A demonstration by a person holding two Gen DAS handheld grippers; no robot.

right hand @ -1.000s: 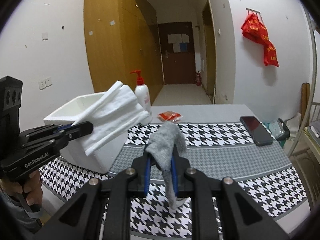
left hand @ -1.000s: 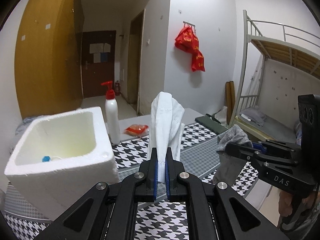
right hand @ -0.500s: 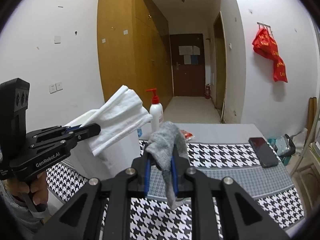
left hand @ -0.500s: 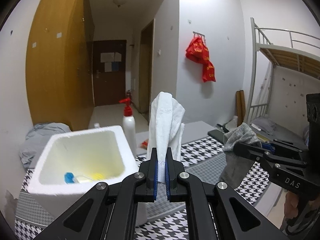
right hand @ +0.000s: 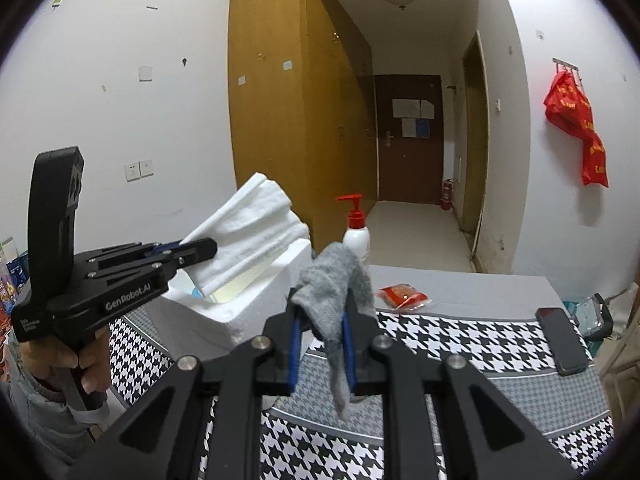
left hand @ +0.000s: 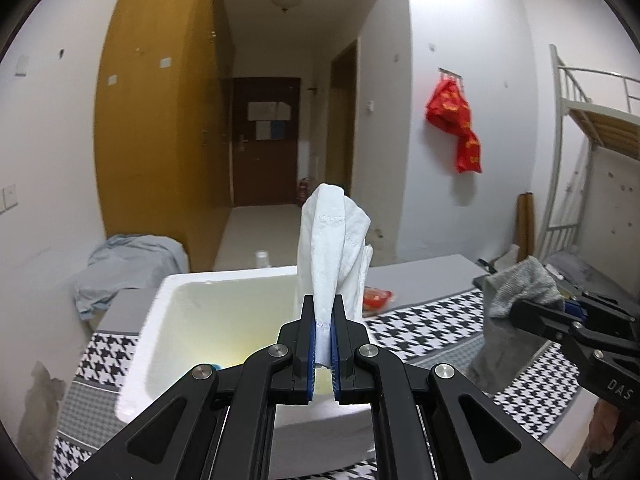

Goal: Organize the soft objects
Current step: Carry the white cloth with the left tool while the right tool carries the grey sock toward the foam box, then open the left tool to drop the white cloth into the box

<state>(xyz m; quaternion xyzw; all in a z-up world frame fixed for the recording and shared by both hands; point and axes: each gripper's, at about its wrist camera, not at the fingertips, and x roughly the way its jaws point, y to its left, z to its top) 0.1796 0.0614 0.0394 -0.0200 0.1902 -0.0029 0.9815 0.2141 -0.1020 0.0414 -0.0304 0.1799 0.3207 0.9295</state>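
White cloth (left hand: 334, 248): folded, clamped at its lower edge between the blue pads of the left gripper (left hand: 324, 320), standing up from the jaws. It is held in the air over the open foam box (left hand: 224, 312); in the right wrist view the cloth (right hand: 248, 232) sits just above the box's near rim (right hand: 240, 316).

Grey sock (right hand: 336, 292): pinched in the right gripper (right hand: 322, 320), jaws narrow on it, toe end draped over the top and the rest hanging down between the fingers. It is held over the table, just right of the box. In the left wrist view the sock (left hand: 516, 292) hangs from that gripper at the right edge.

Box: white foam, upright on the table, something small and blue at its bottom.

Table: houndstooth mat (right hand: 460, 344) with grey bands. On it, a pump bottle (right hand: 356, 232) with red top behind the box, a red packet (right hand: 404, 294), a dark phone (right hand: 560, 340) far right.

A hand (right hand: 76, 360) grips the left gripper's handle.
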